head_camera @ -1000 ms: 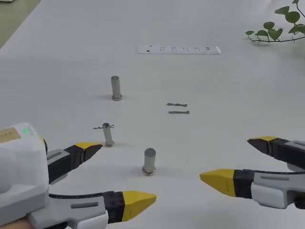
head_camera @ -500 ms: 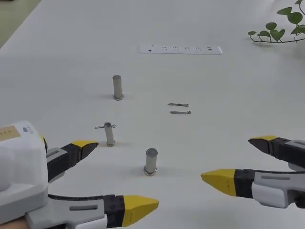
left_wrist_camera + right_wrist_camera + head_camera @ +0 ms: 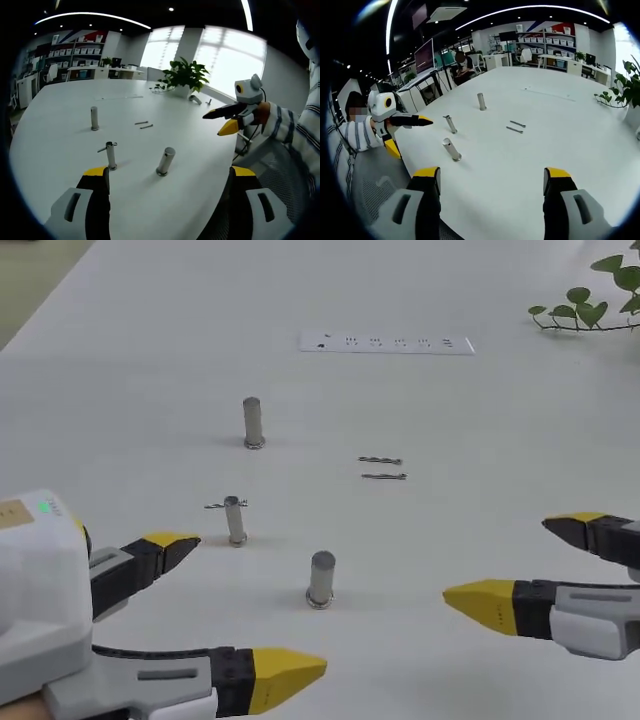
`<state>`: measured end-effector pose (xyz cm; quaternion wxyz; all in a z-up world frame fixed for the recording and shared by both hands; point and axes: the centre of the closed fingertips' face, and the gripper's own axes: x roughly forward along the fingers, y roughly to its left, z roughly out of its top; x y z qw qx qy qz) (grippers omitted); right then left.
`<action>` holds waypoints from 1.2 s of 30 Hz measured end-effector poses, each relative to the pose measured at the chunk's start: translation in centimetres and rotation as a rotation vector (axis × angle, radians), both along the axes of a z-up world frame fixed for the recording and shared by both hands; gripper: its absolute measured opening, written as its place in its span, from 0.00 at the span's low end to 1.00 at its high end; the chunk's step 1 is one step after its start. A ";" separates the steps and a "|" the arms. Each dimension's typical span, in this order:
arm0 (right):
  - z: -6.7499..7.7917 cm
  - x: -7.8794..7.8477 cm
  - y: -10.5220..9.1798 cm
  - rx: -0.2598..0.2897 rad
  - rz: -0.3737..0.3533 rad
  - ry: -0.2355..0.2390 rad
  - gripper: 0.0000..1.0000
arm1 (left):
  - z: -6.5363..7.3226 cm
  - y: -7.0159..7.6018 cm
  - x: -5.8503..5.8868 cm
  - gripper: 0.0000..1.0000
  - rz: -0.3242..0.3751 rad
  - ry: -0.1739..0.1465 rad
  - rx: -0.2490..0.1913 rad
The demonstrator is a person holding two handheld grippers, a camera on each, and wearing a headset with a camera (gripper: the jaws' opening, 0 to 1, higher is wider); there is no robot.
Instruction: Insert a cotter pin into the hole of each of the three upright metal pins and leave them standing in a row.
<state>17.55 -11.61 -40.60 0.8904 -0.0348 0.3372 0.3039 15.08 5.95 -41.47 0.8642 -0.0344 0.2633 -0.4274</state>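
Observation:
Three metal pins stand upright on the white table point(image 3: 480, 420): a far pin point(image 3: 252, 422), a middle pin point(image 3: 235, 520) with a cotter pin point(image 3: 220, 505) through its top, and a near pin point(image 3: 321, 579). Two loose cotter pins point(image 3: 380, 460) point(image 3: 384, 477) lie to their right. My left gripper point(image 3: 250, 605) is open, low at the near left, short of the middle and near pins. My right gripper point(image 3: 500, 558) is open at the near right, holding nothing. In the left gripper view the near pin point(image 3: 165, 161) stands between the jaws, further out. The right gripper view has the pins point(image 3: 451, 149) to the left.
A white power strip point(image 3: 387, 343) lies flat at the back of the table. Green plant leaves point(image 3: 590, 300) reach in at the far right corner. The table's near edge runs close under both grippers point(image 3: 420, 165).
Both grippers have drawn slightly outward and back, the left to the left, the right to the right. The pins and cotter pins have not moved; the head view shifted a little.

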 end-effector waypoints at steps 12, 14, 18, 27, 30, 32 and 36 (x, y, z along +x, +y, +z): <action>0.2 1.0 -0.3 -0.059 0.070 -0.006 0.81 | 0.0 0.4 0.1 0.99 0.014 0.007 0.006; 0.4 1.3 -0.2 -0.060 0.080 -0.010 0.80 | 0.0 0.6 0.1 0.99 0.016 0.007 0.012; 0.8 1.7 0.0 -0.061 0.094 -0.016 0.79 | 0.0 0.7 0.1 0.99 0.019 0.008 0.013; 1.4 2.3 0.0 -0.074 0.131 -0.012 0.79 | -0.1 1.0 -0.2 0.98 0.023 0.019 0.019; 1.6 2.5 0.0 -0.076 0.140 -0.016 0.78 | -0.1 1.1 -0.2 0.98 0.025 0.018 0.020; 1.7 2.7 0.0 -0.083 0.148 -0.018 0.78 | -0.1 1.1 -0.2 0.98 0.027 0.018 0.020; 1.7 3.1 0.1 -0.082 0.158 -0.011 0.78 | 0.1 1.1 -0.2 0.98 0.028 0.017 0.023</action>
